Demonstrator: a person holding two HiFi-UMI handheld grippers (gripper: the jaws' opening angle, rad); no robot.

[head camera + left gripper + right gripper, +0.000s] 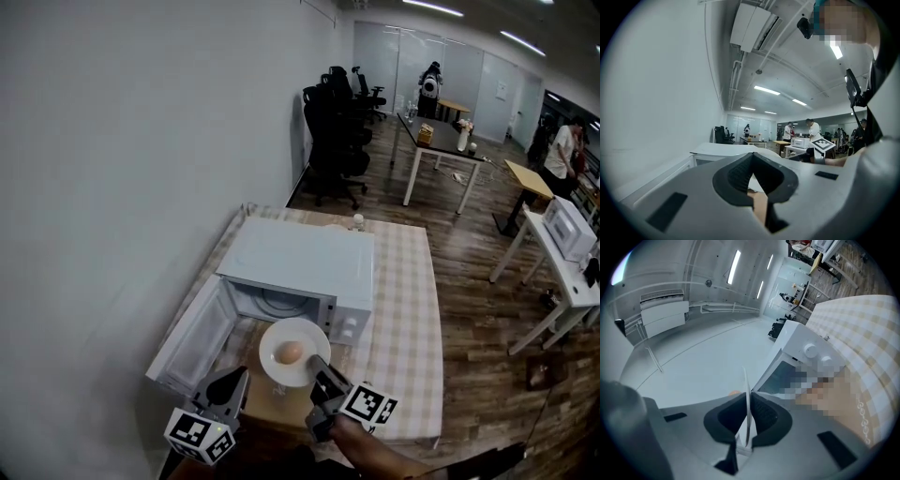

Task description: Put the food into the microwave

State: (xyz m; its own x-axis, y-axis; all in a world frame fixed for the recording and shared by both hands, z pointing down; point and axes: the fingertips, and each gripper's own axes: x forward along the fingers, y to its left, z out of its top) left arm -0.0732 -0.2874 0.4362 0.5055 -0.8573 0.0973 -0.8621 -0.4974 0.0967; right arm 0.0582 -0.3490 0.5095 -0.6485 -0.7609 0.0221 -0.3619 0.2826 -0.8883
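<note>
A white microwave (300,262) stands on the checked table with its door (192,342) swung open to the left. Just in front of its cavity hangs a white plate (309,337) carrying a pale orange piece of food (291,352). My right gripper (319,367) is shut on the plate's near right rim. In the right gripper view the plate (746,399) shows edge-on between the pads, with the microwave (806,350) beyond. My left gripper (230,386) is low at the left, in front of the open door, jaws together and holding nothing. Its own view looks towards the microwave (722,149).
The checked tablecloth (403,309) runs on to the right of the microwave. A small bottle (357,221) stands behind it. A plain wall is close on the left. Black office chairs (333,141), desks and a second microwave (569,228) are farther back, with people nearby.
</note>
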